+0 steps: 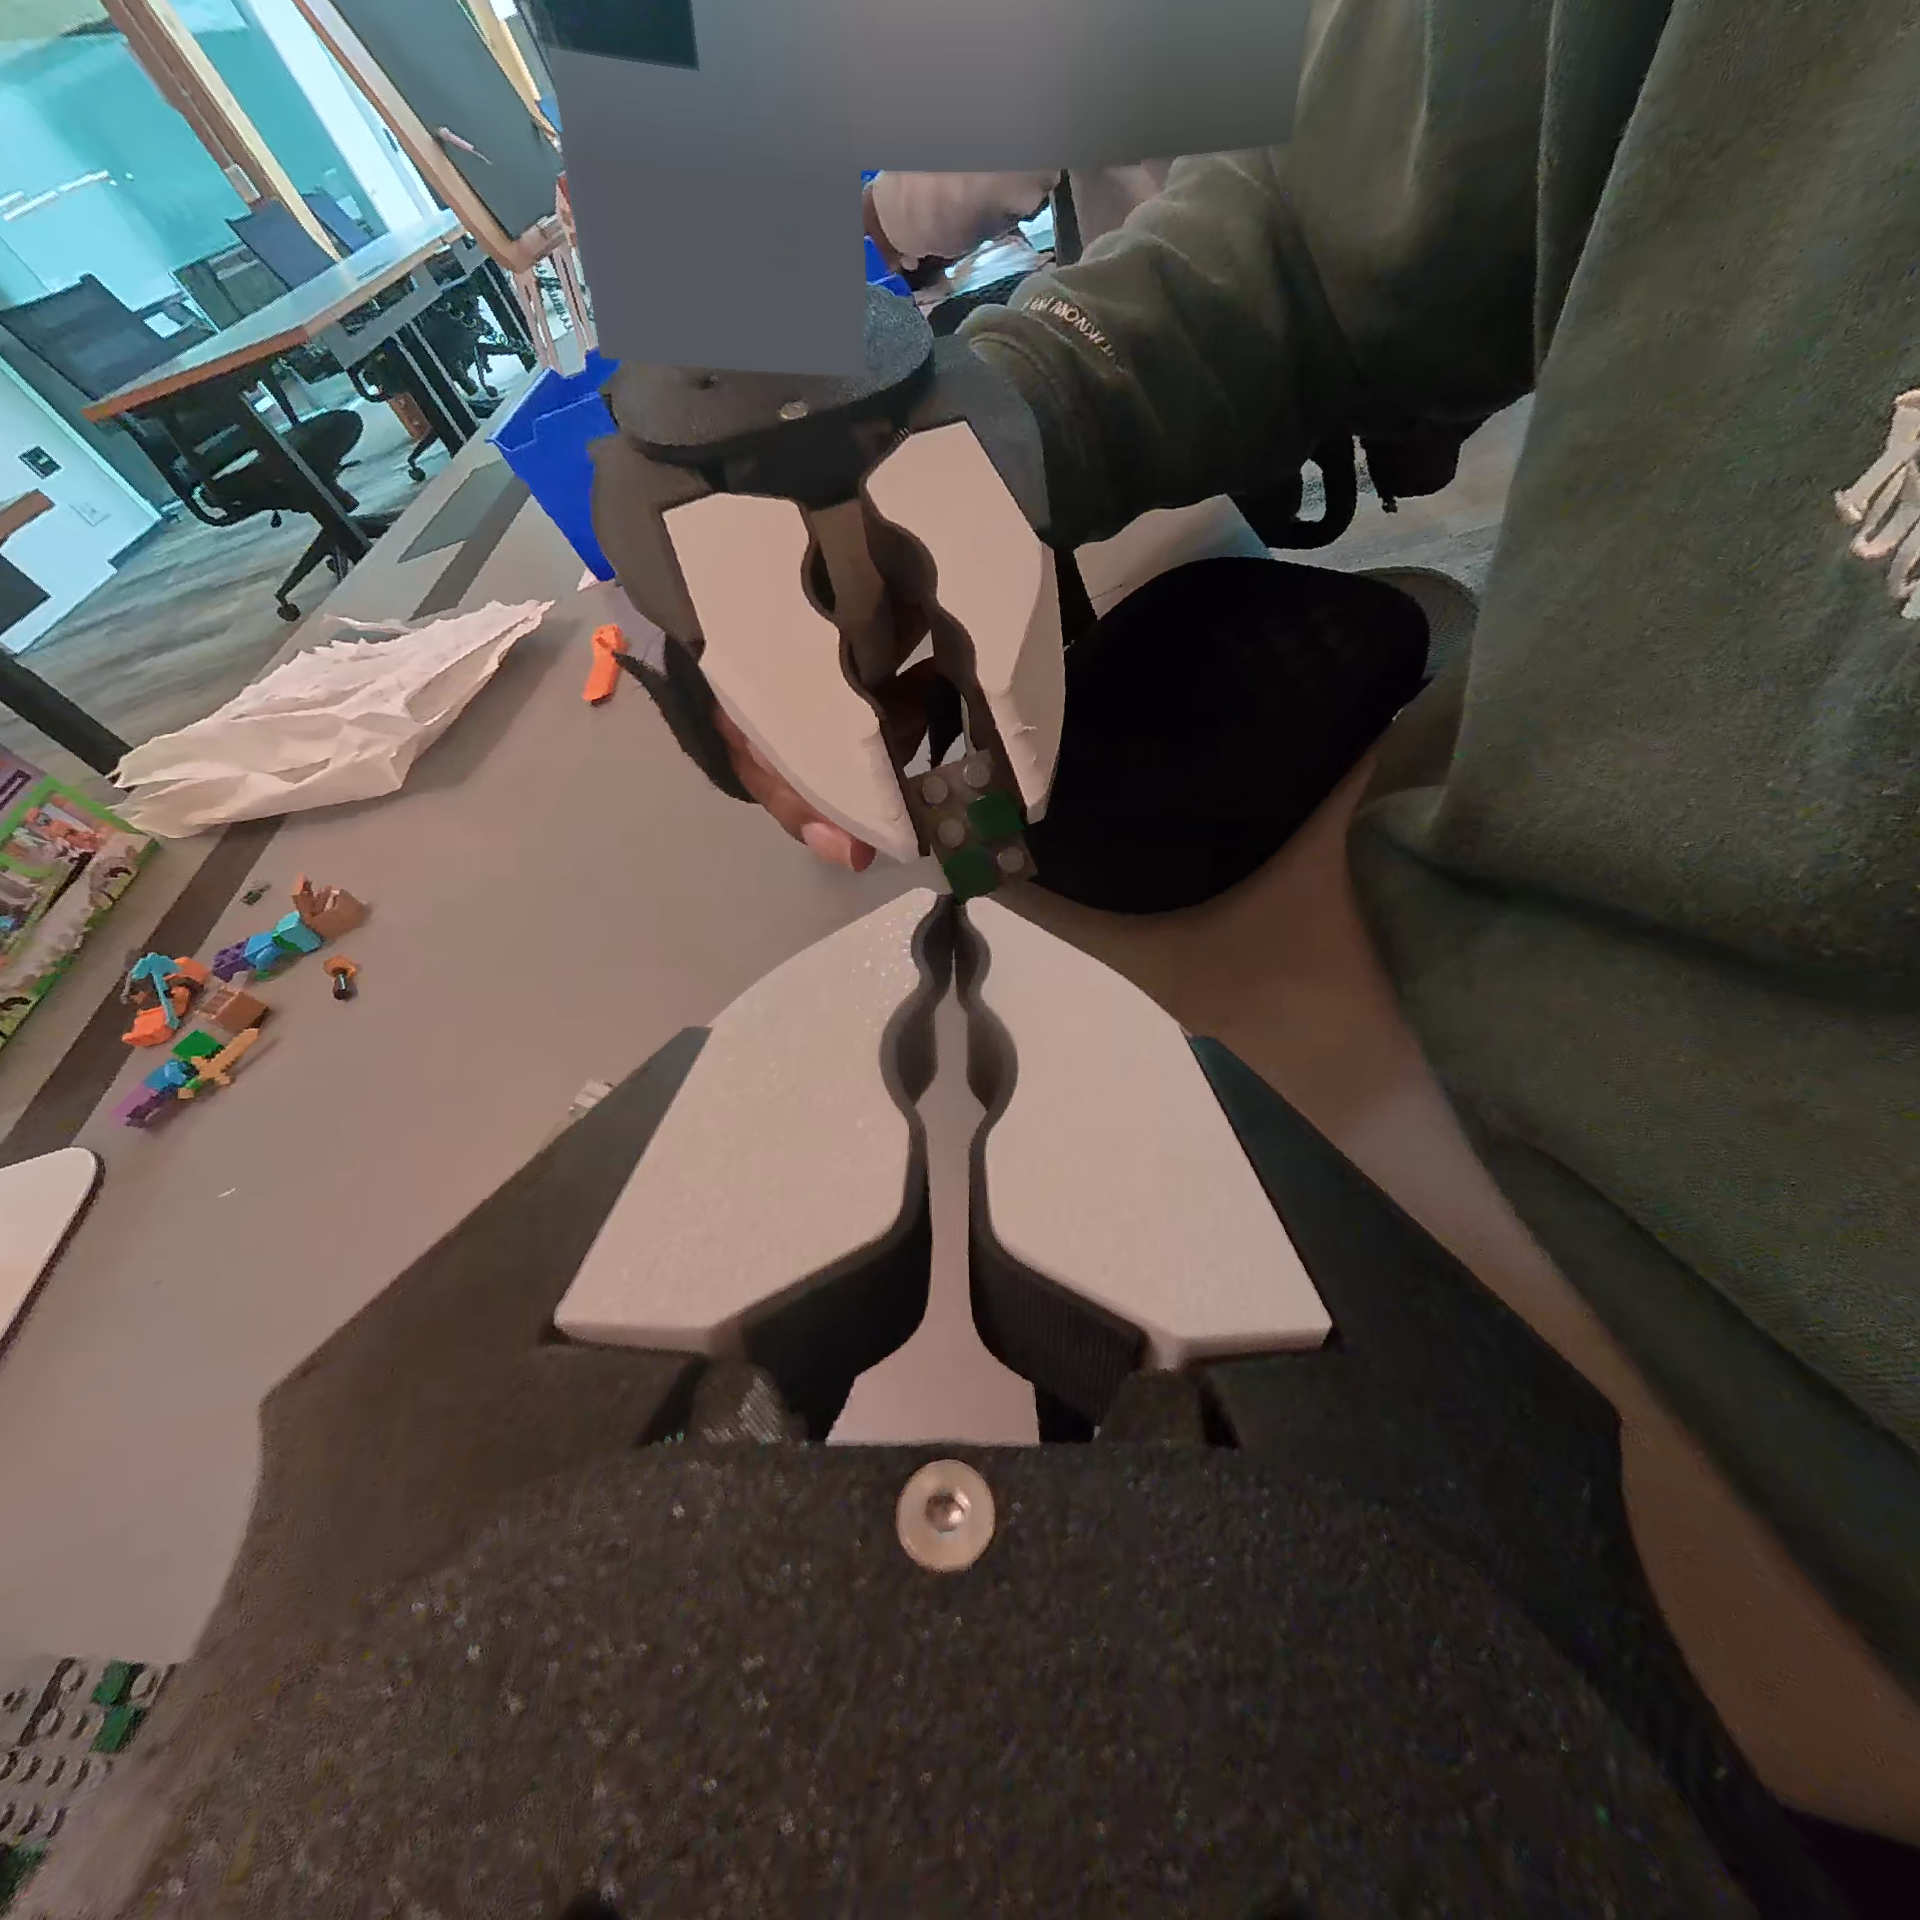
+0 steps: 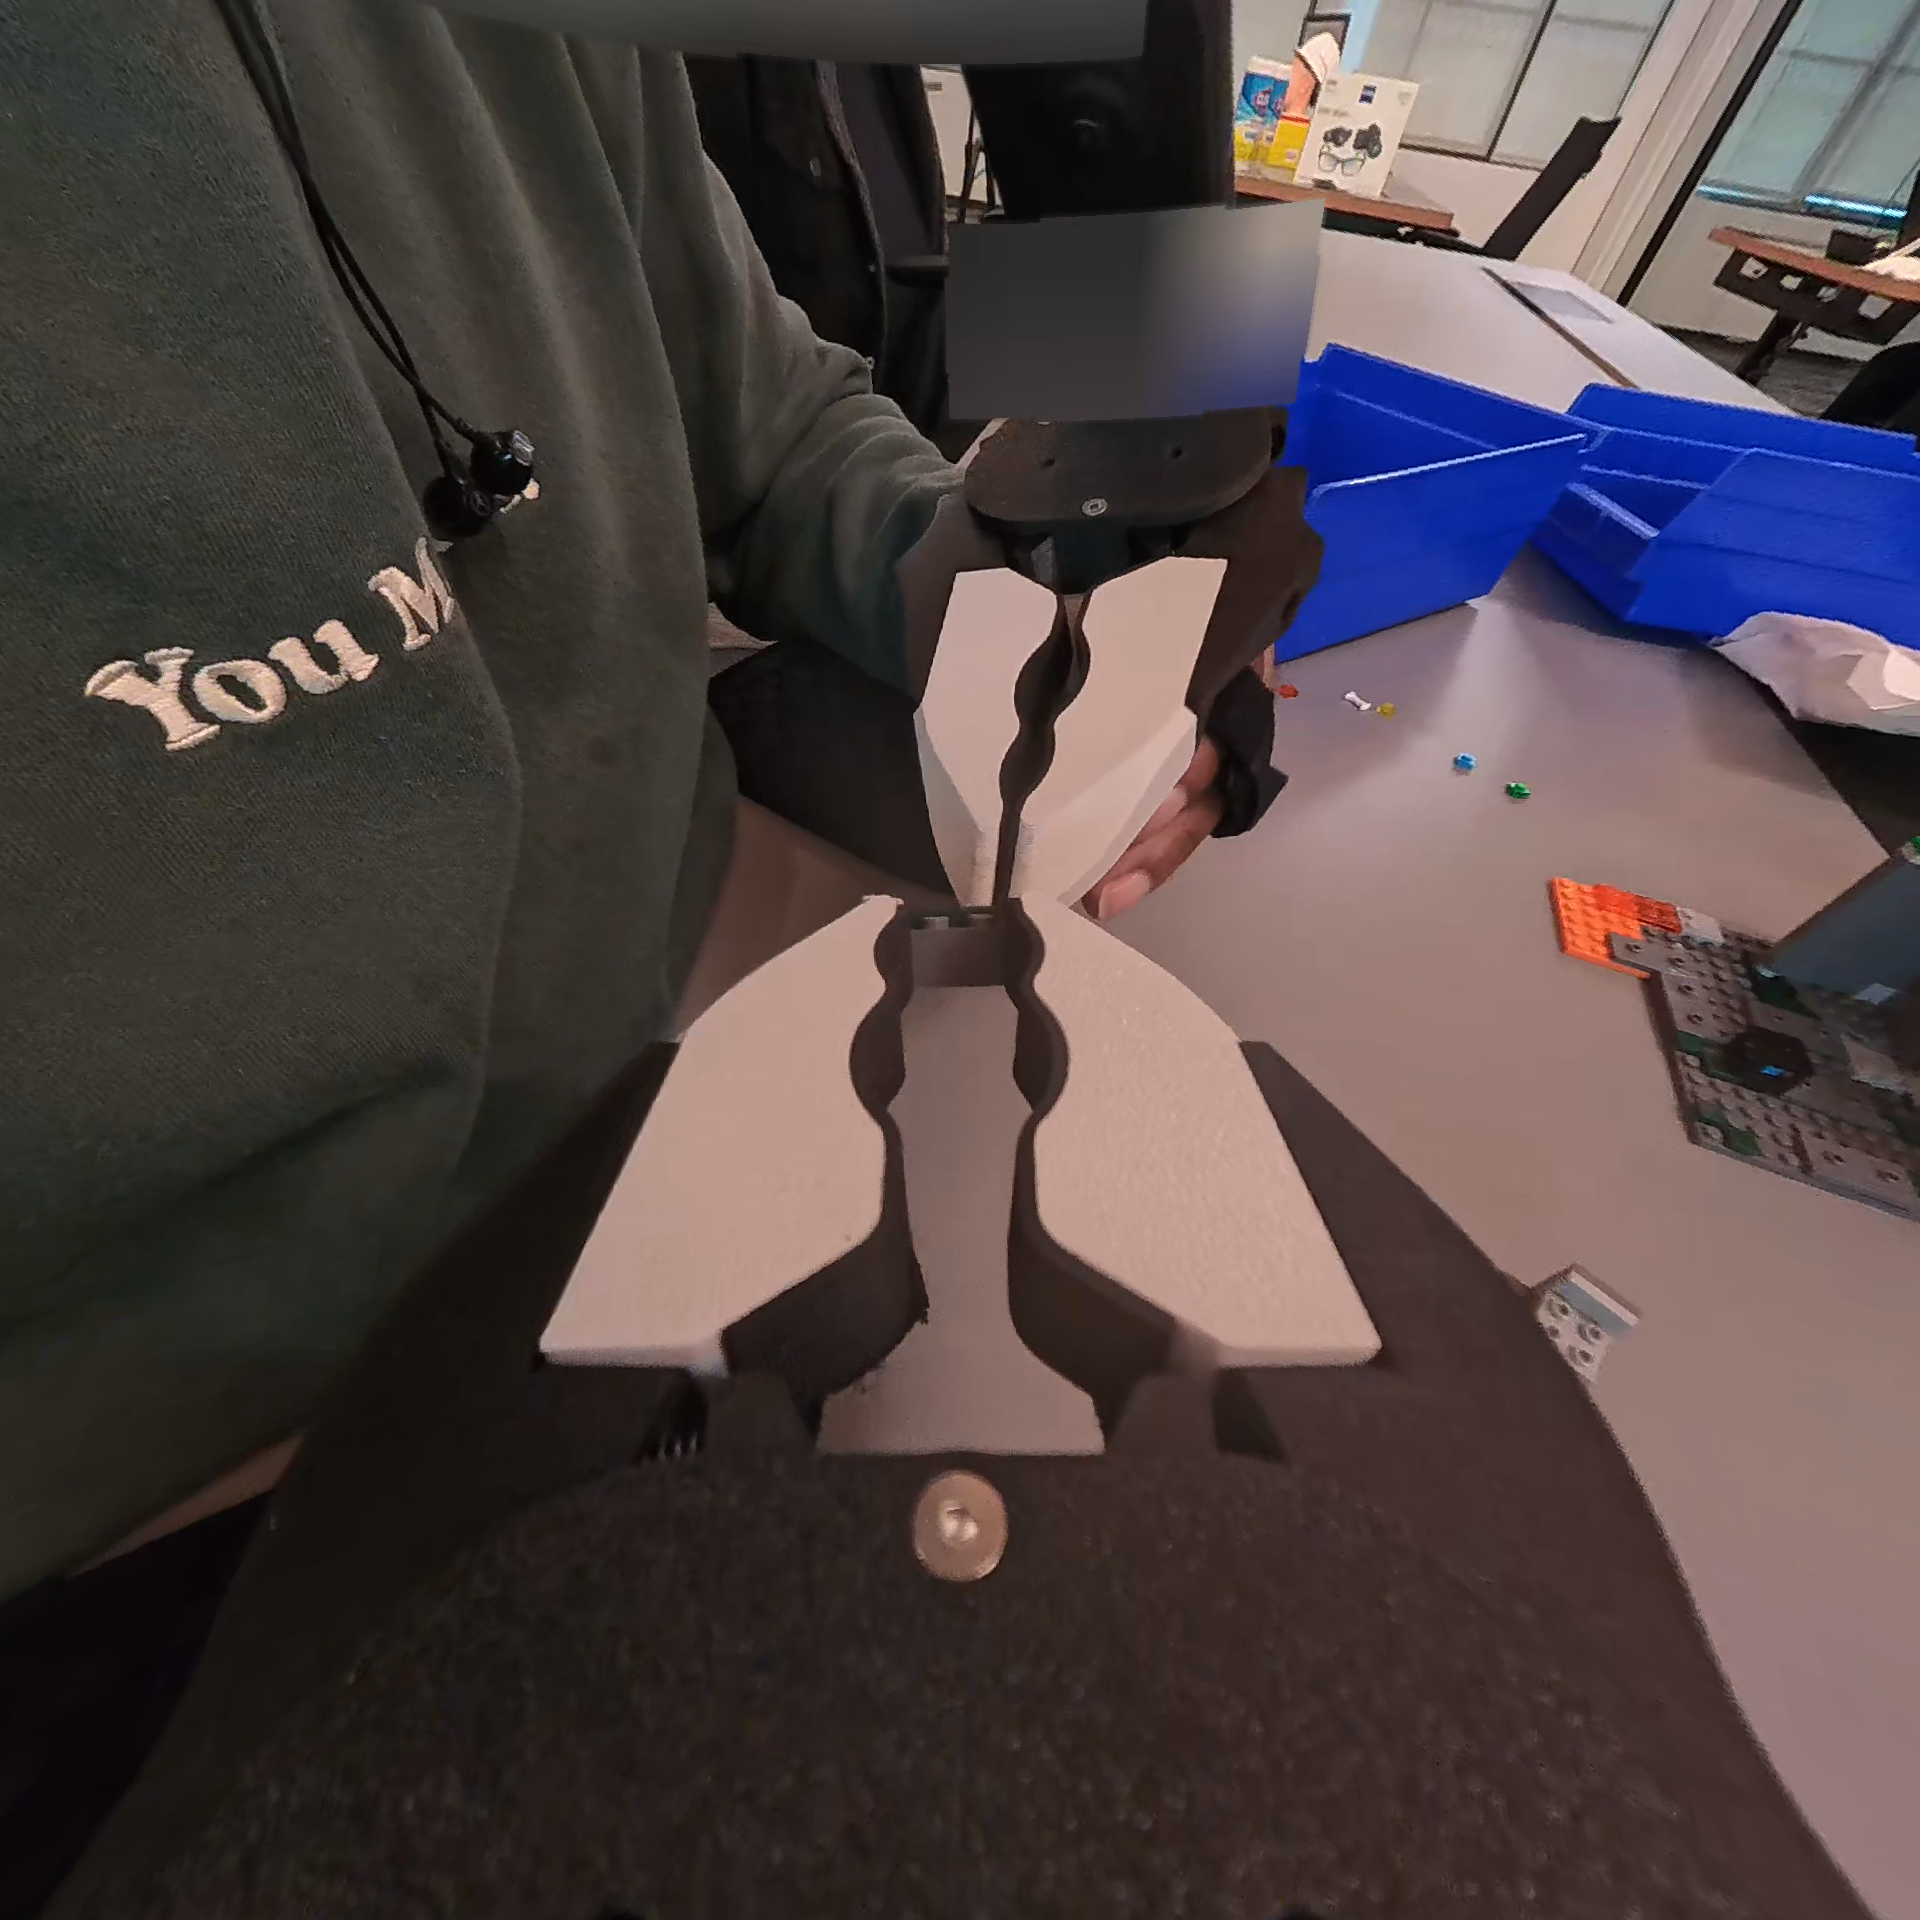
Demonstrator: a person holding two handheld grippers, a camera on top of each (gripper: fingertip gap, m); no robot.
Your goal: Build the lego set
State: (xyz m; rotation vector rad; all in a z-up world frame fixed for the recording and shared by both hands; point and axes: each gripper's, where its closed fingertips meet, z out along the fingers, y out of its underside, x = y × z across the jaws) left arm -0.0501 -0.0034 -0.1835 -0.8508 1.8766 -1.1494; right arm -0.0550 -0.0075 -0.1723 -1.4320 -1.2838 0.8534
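I hold two grippers tip to tip in front of my chest, above the edge of a grey table (image 1: 436,1195); my right gripper (image 2: 961,925) is clamped on a small grey lego plate (image 1: 971,821), its white fingers (image 2: 769,1143) pressed against the plate's two sides; from the left wrist view that plate shows round studs and two dark green tiles, while from the right wrist view I see only its thin edge and underside.

My left gripper (image 1: 951,909) has its jaws drawn together until the tips nearly touch, right at the lower green tile; whether it pinches that tile or anything at all I cannot tell, since the tips cover the spot.

My green sweatshirt (image 2: 260,831) fills one side of each view and hides what lies beneath the grippers; grey mosaic patches cover the tops of both pictures.

On the table, well apart from the grippers, sit a heap of loose coloured lego pieces (image 1: 218,997), a crumpled white paper bag (image 1: 332,717), and an orange piece (image 1: 603,665); the partly built grey baseplate (image 2: 1787,1081) with an orange plate (image 2: 1610,914) at its corner is cut off by the picture's edge; blue bins (image 2: 1558,499) stand farther back.
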